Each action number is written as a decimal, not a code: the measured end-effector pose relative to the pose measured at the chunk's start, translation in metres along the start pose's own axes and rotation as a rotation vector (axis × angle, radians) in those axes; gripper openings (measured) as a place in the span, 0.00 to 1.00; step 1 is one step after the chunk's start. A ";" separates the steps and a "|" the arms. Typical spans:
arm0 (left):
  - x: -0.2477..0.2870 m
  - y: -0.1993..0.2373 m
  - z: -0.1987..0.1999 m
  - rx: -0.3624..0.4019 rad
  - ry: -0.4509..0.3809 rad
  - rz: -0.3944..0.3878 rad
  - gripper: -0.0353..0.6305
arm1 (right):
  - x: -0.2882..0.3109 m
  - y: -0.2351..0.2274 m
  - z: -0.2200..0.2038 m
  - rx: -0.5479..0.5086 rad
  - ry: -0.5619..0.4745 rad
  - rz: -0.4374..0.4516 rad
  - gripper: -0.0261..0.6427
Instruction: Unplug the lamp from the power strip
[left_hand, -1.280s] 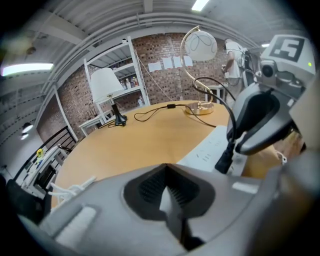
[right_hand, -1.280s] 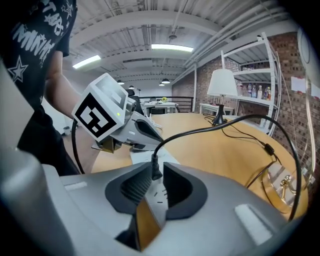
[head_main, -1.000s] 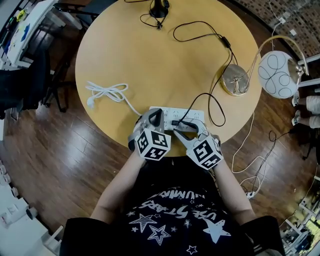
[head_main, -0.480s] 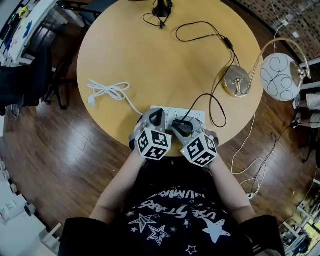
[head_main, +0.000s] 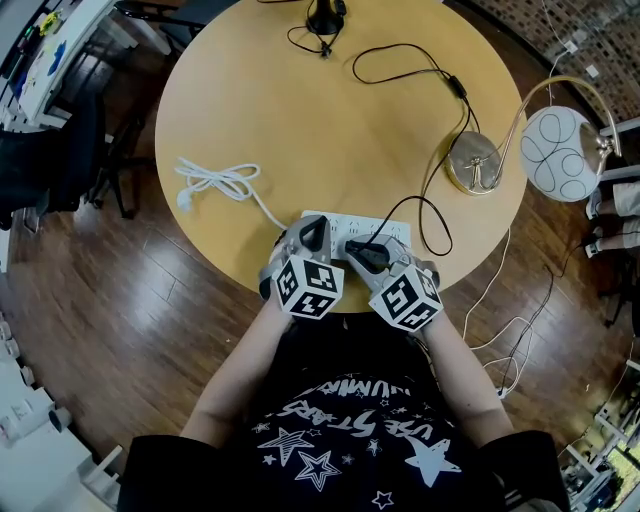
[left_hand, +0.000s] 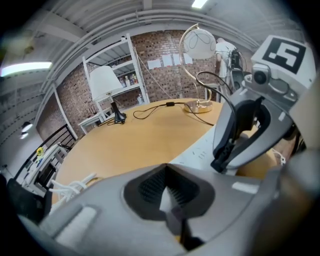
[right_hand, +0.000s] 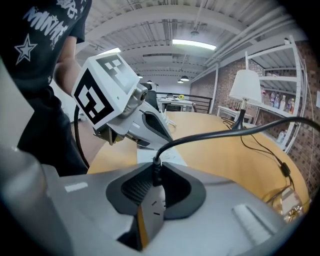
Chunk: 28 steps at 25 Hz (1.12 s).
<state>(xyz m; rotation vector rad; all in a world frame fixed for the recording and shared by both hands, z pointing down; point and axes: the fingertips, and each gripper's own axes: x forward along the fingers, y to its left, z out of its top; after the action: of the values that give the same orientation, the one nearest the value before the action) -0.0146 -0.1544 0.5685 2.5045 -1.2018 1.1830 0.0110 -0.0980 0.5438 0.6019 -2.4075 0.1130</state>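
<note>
The white power strip (head_main: 392, 230) lies near the table's front edge. The lamp's black plug (head_main: 353, 246) is set in it. Its black cord (head_main: 432, 215) loops back to the lamp's gold base (head_main: 472, 163), and the globe shade (head_main: 557, 140) hangs past the table edge. My right gripper (head_main: 364, 253) is closing around the plug (right_hand: 157, 174), which stands between the pads, and they look to touch its sides. My left gripper (head_main: 313, 233) is shut, its tips (left_hand: 166, 186) resting on the strip's left end (left_hand: 200, 152).
The strip's white cable (head_main: 215, 183) lies coiled on the round wooden table (head_main: 300, 110) at the left. A second lamp's black base (head_main: 320, 18) and cord sit at the far edge. More cables trail over the wood floor at the right (head_main: 510, 340).
The right gripper has shifted in over the plug, and its jaws have gone from wide apart to narrow around it. The left gripper has stayed in place.
</note>
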 end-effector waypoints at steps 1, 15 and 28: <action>0.000 0.000 0.000 -0.008 -0.002 -0.001 0.06 | 0.000 0.000 0.000 0.000 0.000 0.001 0.13; -0.001 0.001 0.000 -0.029 -0.017 -0.004 0.06 | -0.001 0.000 0.001 0.000 -0.011 0.010 0.12; 0.000 0.001 0.000 -0.028 -0.020 -0.005 0.06 | -0.005 -0.001 0.005 0.042 -0.075 0.018 0.12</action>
<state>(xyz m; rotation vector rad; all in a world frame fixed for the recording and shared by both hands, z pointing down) -0.0150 -0.1549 0.5678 2.5033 -1.2076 1.1353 0.0123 -0.0982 0.5368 0.6137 -2.4888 0.1513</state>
